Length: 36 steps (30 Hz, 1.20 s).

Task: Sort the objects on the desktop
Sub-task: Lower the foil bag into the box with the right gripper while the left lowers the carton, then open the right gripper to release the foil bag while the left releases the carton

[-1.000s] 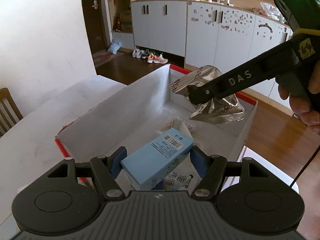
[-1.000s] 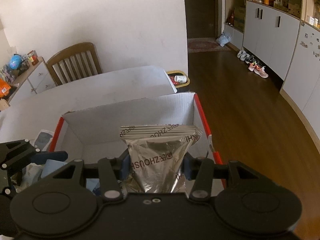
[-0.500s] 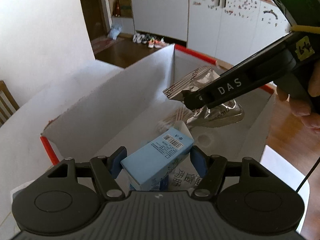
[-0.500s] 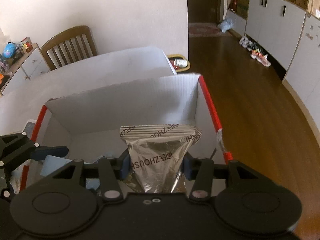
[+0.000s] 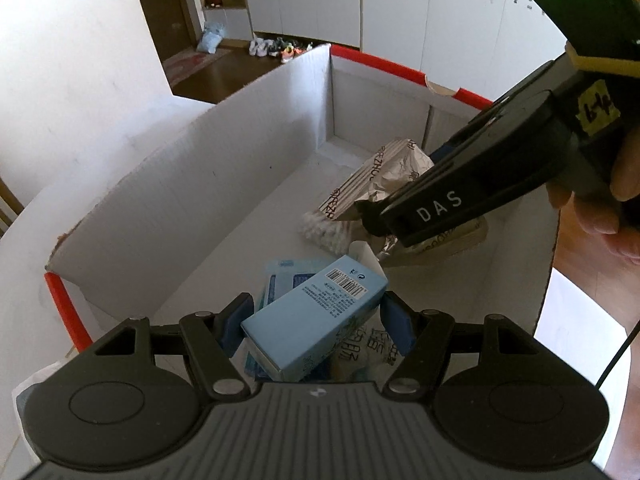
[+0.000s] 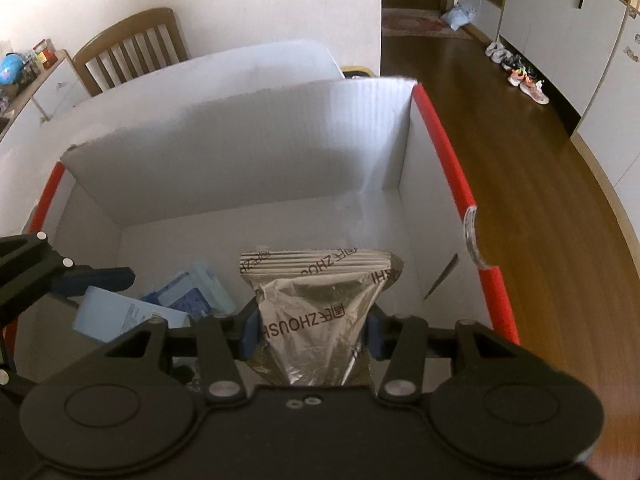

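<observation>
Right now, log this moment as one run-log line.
left gripper: shut on blue carton | right gripper: shut on foil pouch | both inside white box | neither item released

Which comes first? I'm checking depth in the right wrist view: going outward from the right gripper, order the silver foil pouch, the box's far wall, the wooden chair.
1. Silver foil pouch: clamped between the right gripper pads, over the box.
2. Box's far wall: white cardboard, straight ahead.
3. Wooden chair: upper left, beyond the table.
</observation>
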Tool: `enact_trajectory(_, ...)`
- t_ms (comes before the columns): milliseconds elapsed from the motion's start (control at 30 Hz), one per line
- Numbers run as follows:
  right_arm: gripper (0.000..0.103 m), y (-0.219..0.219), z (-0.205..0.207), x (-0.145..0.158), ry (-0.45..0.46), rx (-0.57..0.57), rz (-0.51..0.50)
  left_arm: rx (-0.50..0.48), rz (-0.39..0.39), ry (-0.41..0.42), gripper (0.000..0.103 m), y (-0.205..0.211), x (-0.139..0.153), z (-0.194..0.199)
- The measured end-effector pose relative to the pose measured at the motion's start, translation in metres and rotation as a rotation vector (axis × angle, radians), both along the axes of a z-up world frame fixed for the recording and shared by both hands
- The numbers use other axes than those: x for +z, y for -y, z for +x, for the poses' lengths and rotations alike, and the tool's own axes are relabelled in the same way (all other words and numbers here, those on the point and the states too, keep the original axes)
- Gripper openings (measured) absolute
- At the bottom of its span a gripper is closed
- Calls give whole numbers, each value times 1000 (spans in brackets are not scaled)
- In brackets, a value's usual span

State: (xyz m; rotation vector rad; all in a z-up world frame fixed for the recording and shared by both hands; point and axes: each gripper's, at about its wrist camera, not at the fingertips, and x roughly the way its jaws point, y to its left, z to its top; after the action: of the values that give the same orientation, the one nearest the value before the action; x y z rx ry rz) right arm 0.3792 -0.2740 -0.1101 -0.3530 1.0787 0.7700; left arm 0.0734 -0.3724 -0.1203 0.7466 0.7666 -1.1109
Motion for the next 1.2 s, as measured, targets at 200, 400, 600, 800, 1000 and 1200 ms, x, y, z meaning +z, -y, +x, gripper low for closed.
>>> enact_trajectory(200,49,1,-2,-6,-11,4,-10,6,50,-24,69,10,-4,7)
enact_trajectory(400,49,1,2,-5,-14,6,-14,8,89,-41,69,8,-7,7)
enact_trajectory(600,51,2,5,-6,-16,6,-17,10,116,-61,69,15,-13,9)
enact_trajectory(800,58,4,3,-5,-19,8,-15,16,104,-56,72,11,-11,7)
enact_trajectory(1000,63,4,0,0,-7,13,-1,35,85,-60,74,5,-7,8)
enact_trajectory(1200,64,6,-3,11,8,15,14,44,49,-59,76,-4,-2,9)
